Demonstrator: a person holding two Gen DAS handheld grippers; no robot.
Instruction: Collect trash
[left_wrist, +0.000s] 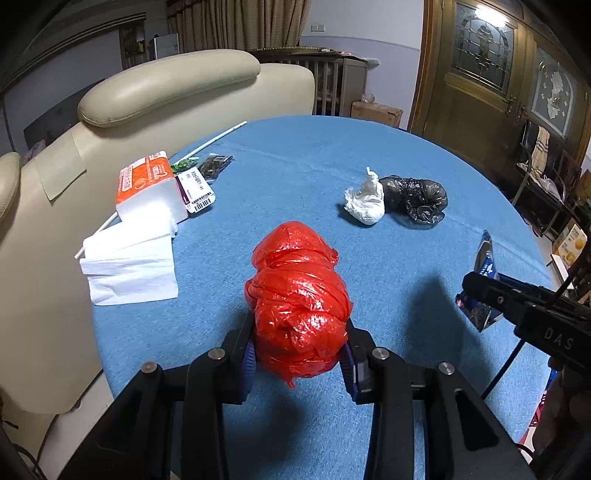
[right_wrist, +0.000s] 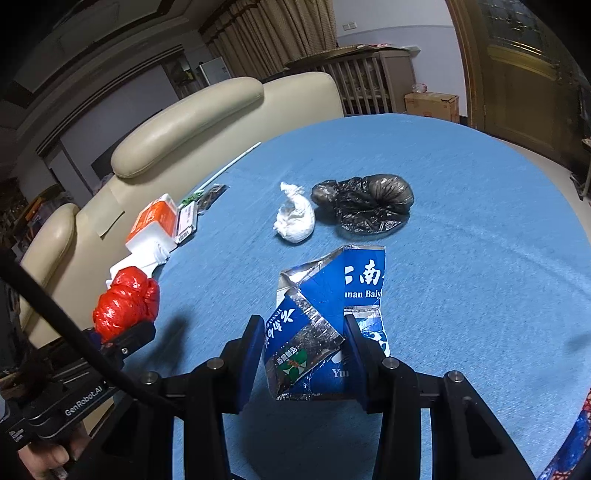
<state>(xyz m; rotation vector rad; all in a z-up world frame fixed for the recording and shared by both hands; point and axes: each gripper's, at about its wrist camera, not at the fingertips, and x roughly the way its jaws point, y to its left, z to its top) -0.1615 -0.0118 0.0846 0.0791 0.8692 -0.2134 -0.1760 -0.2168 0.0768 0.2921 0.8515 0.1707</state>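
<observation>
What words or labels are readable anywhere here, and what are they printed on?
"DAS": right gripper body.
"GenRobot.AI": left gripper body.
"南", "nan Bai", "Yu": torn blue foil package.
Orange tissue pack: print too blurred.
Barcode label: too small to read.

1. Red bag (left_wrist: 299, 299): thin crinkly plastic, very glossy.
2. Black bag (right_wrist: 364, 205): same wrinkled film, duller sheen.
3. Blue carton (right_wrist: 325, 321): printed card outside, shiny silver foil lining.
4. Counter (left_wrist: 295, 166) cover: matt blue woven cloth.
5. Tissues (left_wrist: 131, 266): soft matt paper.
6. Sofa (left_wrist: 166, 85): smooth cream leather look.
</observation>
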